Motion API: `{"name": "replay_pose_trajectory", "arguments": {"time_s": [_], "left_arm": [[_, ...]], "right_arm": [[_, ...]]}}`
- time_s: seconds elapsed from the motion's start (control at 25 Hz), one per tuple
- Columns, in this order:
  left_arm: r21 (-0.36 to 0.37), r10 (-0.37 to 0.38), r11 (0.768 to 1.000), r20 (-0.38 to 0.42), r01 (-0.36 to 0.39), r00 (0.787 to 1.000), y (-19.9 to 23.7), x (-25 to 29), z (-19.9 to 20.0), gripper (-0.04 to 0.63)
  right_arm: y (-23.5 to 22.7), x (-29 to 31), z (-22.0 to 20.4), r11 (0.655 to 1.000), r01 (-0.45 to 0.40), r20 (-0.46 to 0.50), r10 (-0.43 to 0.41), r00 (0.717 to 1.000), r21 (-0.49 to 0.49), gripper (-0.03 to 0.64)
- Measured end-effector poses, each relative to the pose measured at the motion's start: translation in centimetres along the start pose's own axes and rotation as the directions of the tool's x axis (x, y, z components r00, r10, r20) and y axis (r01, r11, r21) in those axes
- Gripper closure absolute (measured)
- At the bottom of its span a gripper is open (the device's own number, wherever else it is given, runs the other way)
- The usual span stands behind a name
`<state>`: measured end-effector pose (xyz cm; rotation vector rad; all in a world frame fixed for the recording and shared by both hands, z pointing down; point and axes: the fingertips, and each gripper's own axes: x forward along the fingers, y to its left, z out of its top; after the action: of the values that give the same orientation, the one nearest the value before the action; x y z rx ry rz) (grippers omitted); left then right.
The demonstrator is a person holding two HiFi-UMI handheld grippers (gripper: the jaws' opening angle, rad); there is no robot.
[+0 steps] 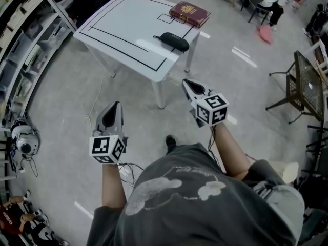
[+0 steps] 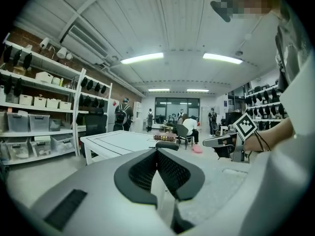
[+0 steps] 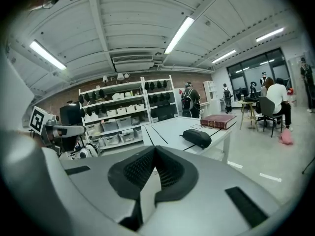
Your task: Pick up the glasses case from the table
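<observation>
- Left tongs (image 1: pixel 114 105) clenched, empty; right tongs (image 1: pixel 186 82) likewise.
- Both held apart from counter (image 1: pixel 115 27).
- Case (image 1: pixel 172 41) lies on counter near its edge, book (image 1: pixel 189 13) beside.

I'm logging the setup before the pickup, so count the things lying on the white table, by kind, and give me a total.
Glasses case: 1
Book: 1
Total on the table: 2
</observation>
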<state>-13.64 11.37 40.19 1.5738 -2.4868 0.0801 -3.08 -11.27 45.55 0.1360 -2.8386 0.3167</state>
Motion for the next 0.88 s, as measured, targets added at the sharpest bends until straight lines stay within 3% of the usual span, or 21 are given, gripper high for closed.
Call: {"name": "replay_pose_trajectory", "arguments": {"time_s": [0.56, 0.88], "left_arm": [[0.005, -0.007, 1.0, -0.026, 0.007, 1.0, 1.6, 7.3, 1.3, 0.592], [0.014, -0.101, 0.995, -0.041, 0.101, 0.994, 2.3, 12.4, 1.1, 0.592]], "right_arm": [[-6.1, 4.3, 0.2, 0.998, 0.027, -0.018, -0.026, 0.999, 0.06, 0.617], [-8.5, 5.4, 0.1, 0.99, 0.113, -0.019, -0.111, 0.994, 0.087, 0.617]]}}
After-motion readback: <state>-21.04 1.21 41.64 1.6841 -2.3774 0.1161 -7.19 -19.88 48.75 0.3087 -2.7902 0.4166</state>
